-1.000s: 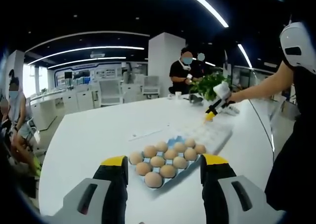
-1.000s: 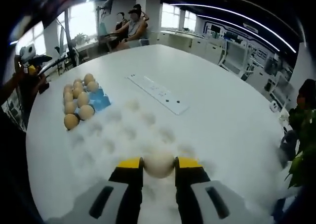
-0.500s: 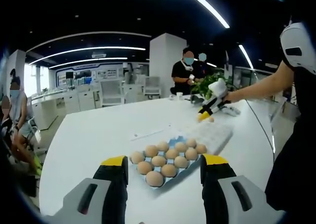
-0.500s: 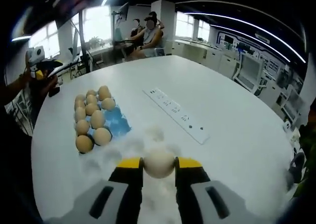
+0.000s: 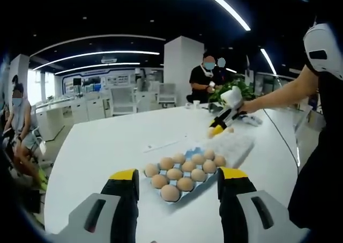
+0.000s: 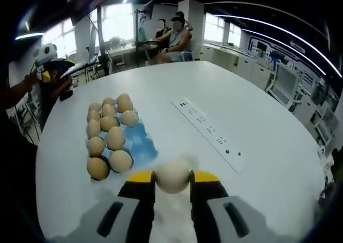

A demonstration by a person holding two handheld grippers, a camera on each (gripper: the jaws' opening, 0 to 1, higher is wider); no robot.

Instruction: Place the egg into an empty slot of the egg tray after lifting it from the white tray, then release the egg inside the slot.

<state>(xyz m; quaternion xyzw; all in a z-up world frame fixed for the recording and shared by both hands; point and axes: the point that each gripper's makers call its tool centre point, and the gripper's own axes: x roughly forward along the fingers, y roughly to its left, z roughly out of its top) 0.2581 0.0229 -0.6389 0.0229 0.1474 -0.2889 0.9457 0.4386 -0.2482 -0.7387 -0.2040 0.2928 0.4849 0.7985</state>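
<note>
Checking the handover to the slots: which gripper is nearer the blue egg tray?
Right. The right gripper, shut on an egg, hovers beside the blue egg tray; the left gripper sits back, open.

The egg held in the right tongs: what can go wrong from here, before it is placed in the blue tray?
1. The egg is pinched only at its sides by the right tongs, so it may slip out or crack.
2. The blue egg tray has bare slots only along one side, beside the eggs already placed; lowering off target could knock one.
</note>
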